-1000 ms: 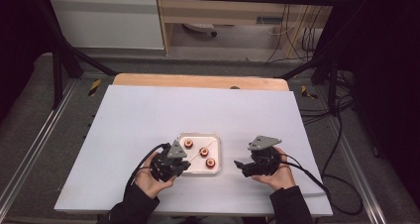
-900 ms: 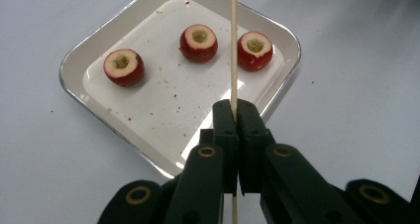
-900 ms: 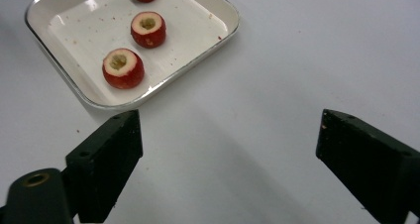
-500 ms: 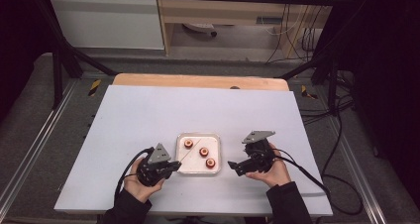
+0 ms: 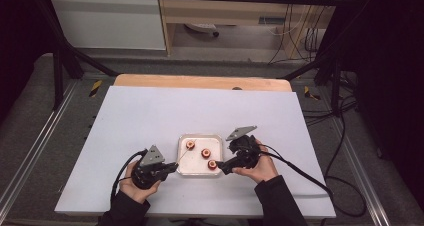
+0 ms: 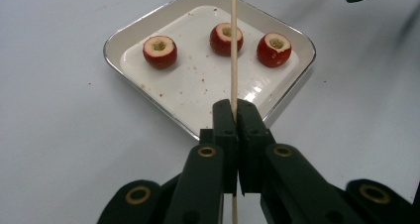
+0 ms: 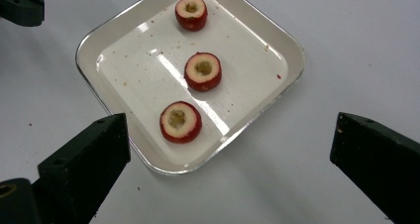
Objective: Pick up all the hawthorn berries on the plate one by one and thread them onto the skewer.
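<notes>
Three cored red fruits (image 5: 205,153) lie in a white square tray (image 5: 192,163) at the near middle of the table. To the tray's left, my left gripper (image 5: 172,167) is shut on a thin wooden skewer (image 5: 182,156) that slants over the tray. In the left gripper view the skewer (image 6: 233,45) runs up from the closed jaws (image 6: 236,107) across the middle fruit (image 6: 226,38). My right gripper (image 5: 225,156) hovers at the tray's right edge. Its jaws have just been opening and stand wide (image 7: 230,132) with nothing between them. The nearest fruit (image 7: 181,121) sits just ahead.
The tray rests on a white sheet (image 5: 150,116) over a wooden table (image 5: 200,81). Cables (image 5: 300,171) trail from both grippers toward the near side. Crumbs dot the tray floor (image 7: 138,70). The left gripper's jaw tip (image 7: 20,3) reaches into the right gripper view's top left corner.
My left gripper has drawn back leftward from the tray with the skewer. My right gripper has moved left toward the tray's edge, and its jaws stand wider.
</notes>
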Demonstrator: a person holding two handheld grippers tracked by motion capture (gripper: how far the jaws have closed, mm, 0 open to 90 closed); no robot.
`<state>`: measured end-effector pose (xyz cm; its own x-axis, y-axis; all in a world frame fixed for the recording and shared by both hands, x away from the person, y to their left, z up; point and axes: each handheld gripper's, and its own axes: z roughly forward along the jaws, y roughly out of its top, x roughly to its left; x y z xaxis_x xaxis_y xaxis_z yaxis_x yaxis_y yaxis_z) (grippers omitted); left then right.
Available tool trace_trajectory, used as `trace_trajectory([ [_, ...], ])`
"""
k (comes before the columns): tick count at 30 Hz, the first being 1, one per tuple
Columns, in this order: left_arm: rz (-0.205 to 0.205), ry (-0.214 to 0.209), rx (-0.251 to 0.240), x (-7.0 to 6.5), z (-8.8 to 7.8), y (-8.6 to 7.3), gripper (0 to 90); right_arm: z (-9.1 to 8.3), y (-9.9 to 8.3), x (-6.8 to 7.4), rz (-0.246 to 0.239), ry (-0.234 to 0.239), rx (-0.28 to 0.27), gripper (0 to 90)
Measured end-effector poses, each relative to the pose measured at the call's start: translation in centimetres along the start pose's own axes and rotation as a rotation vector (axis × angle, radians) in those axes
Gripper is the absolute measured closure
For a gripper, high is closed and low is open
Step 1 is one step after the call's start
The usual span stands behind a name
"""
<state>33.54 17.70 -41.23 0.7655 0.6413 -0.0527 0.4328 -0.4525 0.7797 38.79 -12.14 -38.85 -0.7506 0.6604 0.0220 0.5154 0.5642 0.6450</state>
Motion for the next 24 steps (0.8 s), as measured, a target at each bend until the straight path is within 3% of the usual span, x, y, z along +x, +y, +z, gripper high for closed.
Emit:
trace_trajectory([
  [10,-0.015,0.004,-0.008,0.4,-0.2,-0.3,88.4,2.1,1.9,0.8,-0.036,0.024,0.068,9.6],
  [24,-0.008,0.006,-0.016,0.4,-0.5,-0.2,88.4,4.6,3.6,1.2,-0.059,0.156,0.253,34.3],
])
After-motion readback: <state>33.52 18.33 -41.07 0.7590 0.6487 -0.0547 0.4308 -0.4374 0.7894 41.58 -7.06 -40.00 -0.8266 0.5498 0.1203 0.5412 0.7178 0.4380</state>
